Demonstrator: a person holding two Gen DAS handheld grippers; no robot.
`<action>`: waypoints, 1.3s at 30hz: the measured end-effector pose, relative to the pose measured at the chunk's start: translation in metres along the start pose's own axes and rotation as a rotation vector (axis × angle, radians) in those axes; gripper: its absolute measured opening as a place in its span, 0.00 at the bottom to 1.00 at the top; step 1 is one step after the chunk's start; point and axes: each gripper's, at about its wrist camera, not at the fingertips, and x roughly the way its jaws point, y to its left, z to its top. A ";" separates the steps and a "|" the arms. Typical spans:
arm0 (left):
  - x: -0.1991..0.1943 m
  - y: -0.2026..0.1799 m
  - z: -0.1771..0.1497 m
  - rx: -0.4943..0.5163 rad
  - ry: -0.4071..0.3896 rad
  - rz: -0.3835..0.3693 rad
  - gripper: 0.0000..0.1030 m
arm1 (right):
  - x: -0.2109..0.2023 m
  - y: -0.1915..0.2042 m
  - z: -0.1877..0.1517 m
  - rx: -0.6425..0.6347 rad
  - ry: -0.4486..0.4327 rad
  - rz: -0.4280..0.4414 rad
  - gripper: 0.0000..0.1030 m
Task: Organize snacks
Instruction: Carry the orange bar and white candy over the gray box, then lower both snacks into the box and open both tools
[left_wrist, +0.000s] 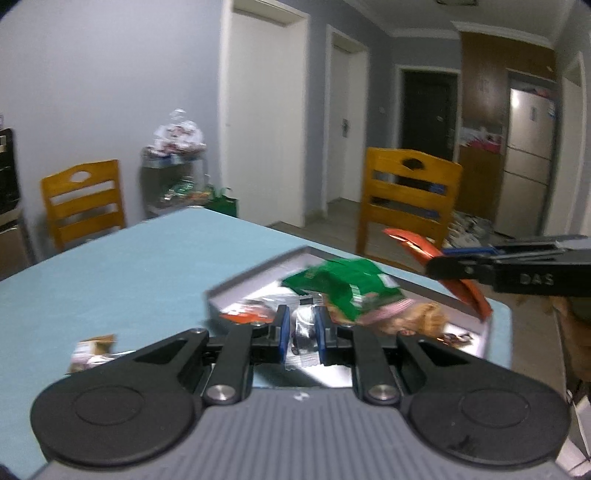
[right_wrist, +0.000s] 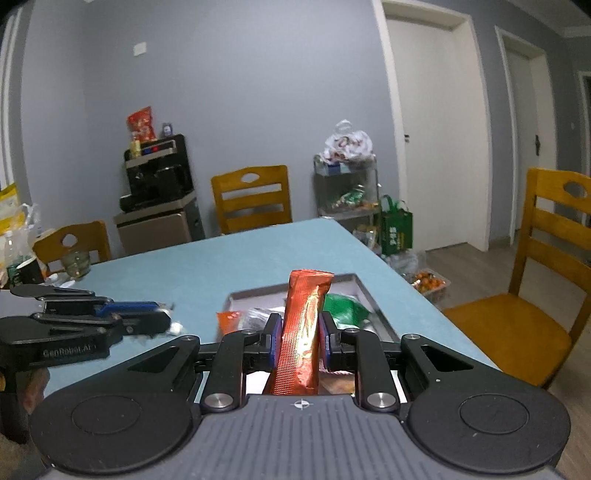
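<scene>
Your right tool (right_wrist: 298, 334) pinches orange-red snack stick (right_wrist: 303, 332), stick upright between pads, above grey tray (right_wrist: 364, 291). Your left tool (left_wrist: 301, 328) pinches small silver wrapper (left_wrist: 303, 334) over same tray. Tray holds green packet (left_wrist: 343, 284), other snacks; sits on blue bench (left_wrist: 129, 266) near edge.

Your right gripper (right_wrist: 298, 341) has blue pads (right_wrist: 276, 338) and black arms; the packet (right_wrist: 303, 328) between them is glossy orange-red with fine ribbing. You see a grey tray (right_wrist: 364, 295) on a pale blue table (right_wrist: 221, 258), a green packet (left_wrist: 343, 284), and yellow-brown wooden chairs (right_wrist: 251, 199).
</scene>
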 end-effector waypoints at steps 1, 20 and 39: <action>0.005 -0.006 0.000 0.009 0.006 -0.009 0.11 | 0.000 -0.003 -0.002 0.003 -0.001 -0.009 0.22; 0.083 -0.041 -0.022 0.024 0.157 -0.062 0.11 | 0.019 0.001 -0.041 -0.117 0.155 0.134 0.22; 0.091 -0.022 -0.016 -0.015 0.128 -0.002 0.11 | 0.048 0.005 -0.036 -0.082 0.195 0.130 0.22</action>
